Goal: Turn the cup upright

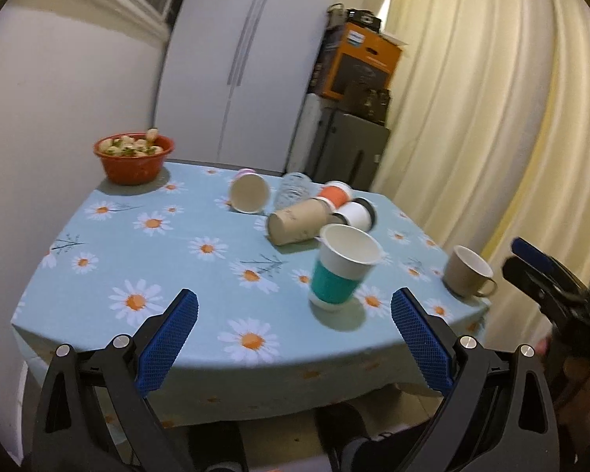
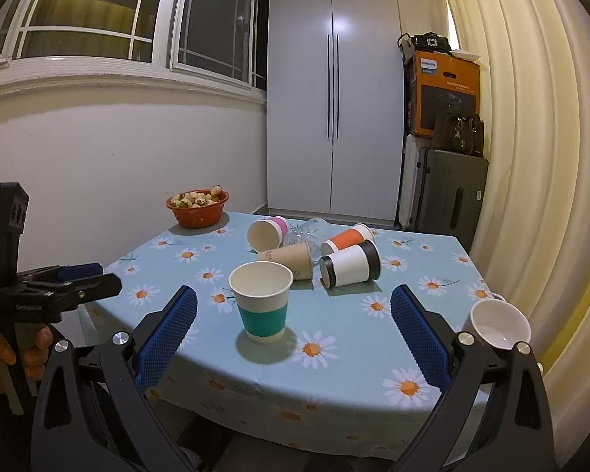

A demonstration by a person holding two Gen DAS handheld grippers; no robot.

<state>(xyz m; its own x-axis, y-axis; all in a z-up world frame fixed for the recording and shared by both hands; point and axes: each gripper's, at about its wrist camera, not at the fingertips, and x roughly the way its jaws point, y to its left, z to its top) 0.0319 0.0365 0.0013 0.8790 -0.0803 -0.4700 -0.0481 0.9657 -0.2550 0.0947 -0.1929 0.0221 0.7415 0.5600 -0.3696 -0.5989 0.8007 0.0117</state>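
Observation:
A white paper cup with a teal sleeve [image 1: 340, 267] [image 2: 261, 301] stands upright near the table's front edge. Behind it several cups lie on their sides: a pink-banded one [image 2: 265, 232], a brown one [image 2: 289, 257], an orange one [image 2: 346, 238], a white-and-black one [image 2: 352, 263], and a clear plastic cup [image 2: 305, 232]. My left gripper [image 1: 295, 338] is open and empty, held back from the table edge; it also shows in the right wrist view [image 2: 86, 277]. My right gripper [image 2: 295, 334] is open and empty, in front of the teal cup.
A beige mug [image 1: 468, 271] [image 2: 497, 324] stands upright at the table's front right corner. A red bowl of food [image 1: 133, 157] [image 2: 198, 206] sits at the far left corner. The daisy tablecloth [image 2: 373, 338] hangs over the front edge. A white cabinet, boxes and a curtain stand behind.

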